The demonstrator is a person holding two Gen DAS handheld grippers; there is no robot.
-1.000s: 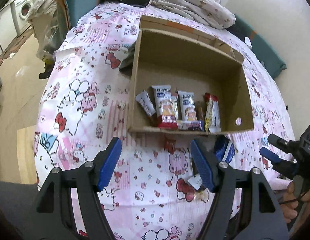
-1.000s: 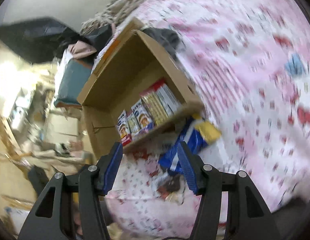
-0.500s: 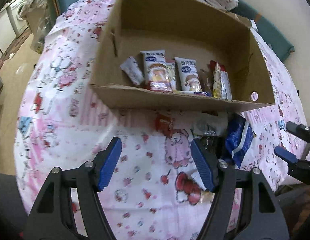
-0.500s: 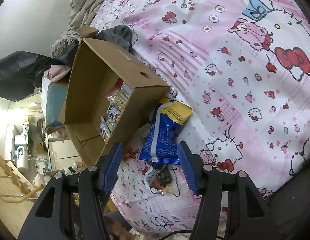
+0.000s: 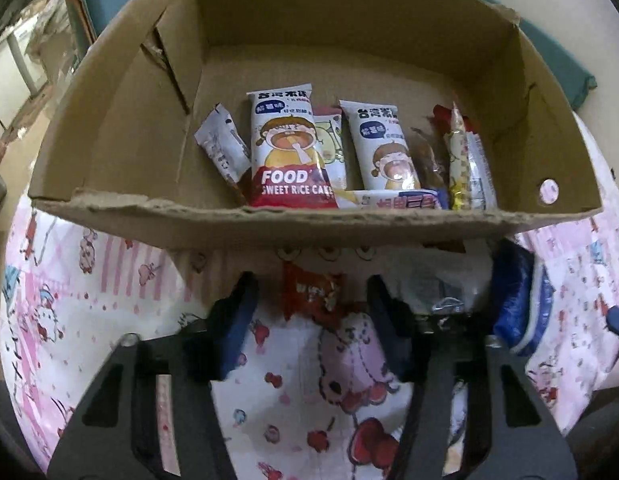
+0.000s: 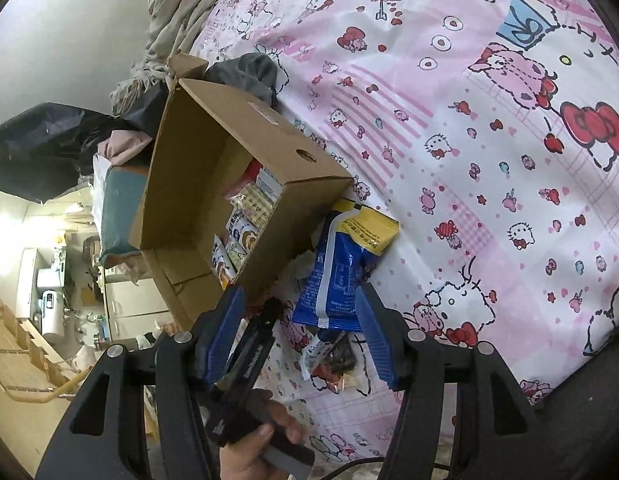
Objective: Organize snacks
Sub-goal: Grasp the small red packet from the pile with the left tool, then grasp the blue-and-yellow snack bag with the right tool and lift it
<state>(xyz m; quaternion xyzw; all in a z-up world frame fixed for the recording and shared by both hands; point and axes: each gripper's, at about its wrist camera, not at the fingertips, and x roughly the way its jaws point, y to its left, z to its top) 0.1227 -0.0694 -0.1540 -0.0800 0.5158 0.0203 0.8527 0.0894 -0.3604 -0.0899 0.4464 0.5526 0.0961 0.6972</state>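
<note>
A cardboard box (image 5: pixel 189 220) on the bed holds several snack packs, among them a Sweet Rice Cake pack (image 5: pixel 287 148). It also shows in the right wrist view (image 6: pixel 237 128). My left gripper (image 5: pixel 309 320) is open, low over the sheet just before the box, with a small red snack packet (image 5: pixel 311 294) between its fingers. A blue and yellow snack bag (image 6: pixel 341 268) lies by the box corner, also in the left wrist view (image 5: pixel 517 300). My right gripper (image 6: pixel 297 332) is open around the bag's near end. Small wrapped snacks (image 6: pixel 329 356) lie below the bag.
A pink Hello Kitty bedsheet (image 6: pixel 489 140) covers the bed. A grey cloth (image 6: pixel 249 72) and crumpled bedding (image 6: pixel 177 12) lie behind the box. The left gripper's handle and the holding hand (image 6: pixel 253 440) sit low in the right wrist view. The floor lies beyond the left edge.
My left gripper has moved forward and down toward the box, bringing the red packet between its fingers. My right gripper has closed in on the blue bag.
</note>
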